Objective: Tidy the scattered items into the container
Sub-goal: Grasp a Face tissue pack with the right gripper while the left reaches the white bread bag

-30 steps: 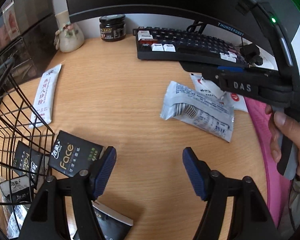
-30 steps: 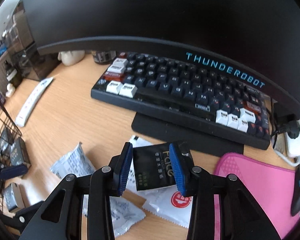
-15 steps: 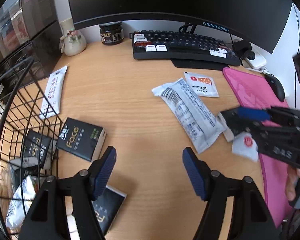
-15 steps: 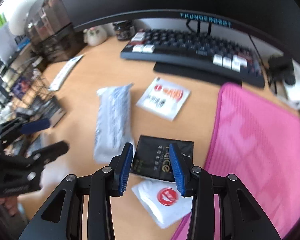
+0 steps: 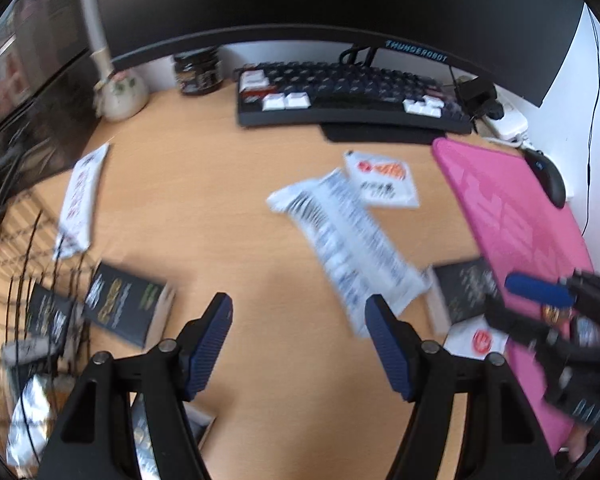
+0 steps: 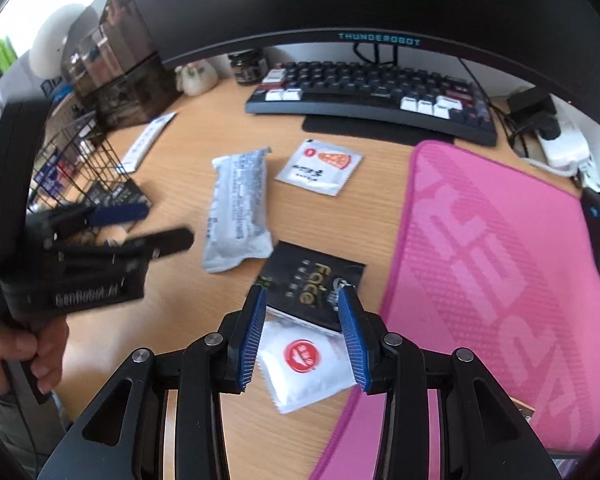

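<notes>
Right hand-held gripper [image 6: 302, 330] clamped on black Face packet [image 6: 312, 280] over the bench [image 6: 172, 360], bound for far-left wire basket [image 6: 80, 160]. Left hand-held gripper [image 5: 298, 344] held apart, empty.

A pale wooden desk top [image 6: 172, 184] is showing a fine straight grain under a smooth, low-sheen finish. A bright pink cloth mat [image 6: 500, 264] is lying matt, its weave showing as a fine dotted texture. A black wire basket [image 6: 80, 168] is looking like thin painted metal. A silvery-white crinkled plastic snack wrapper [image 6: 238, 208] is catching soft highlights, and a flat black "Face" packet [image 6: 312, 284] is giving off a mild gloss beneath gold lettering. A white foil-like sachet with a red round mark [image 6: 304, 364] is looking smooth. The right gripper [image 6: 302, 336] is showing matt black plastic arms and ribbed blue rubbery pads [image 6: 252, 336].
</notes>
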`<action>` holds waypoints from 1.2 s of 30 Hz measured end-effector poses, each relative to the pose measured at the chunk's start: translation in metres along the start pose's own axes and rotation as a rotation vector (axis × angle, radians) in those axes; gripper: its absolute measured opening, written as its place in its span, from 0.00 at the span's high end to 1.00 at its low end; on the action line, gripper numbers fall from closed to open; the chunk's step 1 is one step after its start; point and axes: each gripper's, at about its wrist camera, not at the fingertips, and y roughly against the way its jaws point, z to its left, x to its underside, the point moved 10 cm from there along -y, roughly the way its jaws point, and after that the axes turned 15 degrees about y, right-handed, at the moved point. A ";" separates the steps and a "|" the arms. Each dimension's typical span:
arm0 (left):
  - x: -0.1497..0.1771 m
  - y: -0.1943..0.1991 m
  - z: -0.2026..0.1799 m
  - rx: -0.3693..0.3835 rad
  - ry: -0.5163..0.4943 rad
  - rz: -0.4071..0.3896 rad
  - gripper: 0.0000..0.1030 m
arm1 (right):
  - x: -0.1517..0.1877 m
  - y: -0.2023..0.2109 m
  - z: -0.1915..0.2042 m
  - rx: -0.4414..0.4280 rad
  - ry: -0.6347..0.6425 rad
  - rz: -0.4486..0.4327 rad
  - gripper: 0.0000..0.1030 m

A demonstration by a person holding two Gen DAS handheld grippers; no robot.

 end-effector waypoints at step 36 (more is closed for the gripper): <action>-0.002 -0.017 0.019 -0.071 -0.056 0.026 0.30 | -0.016 -0.006 0.007 0.028 0.085 -0.013 0.41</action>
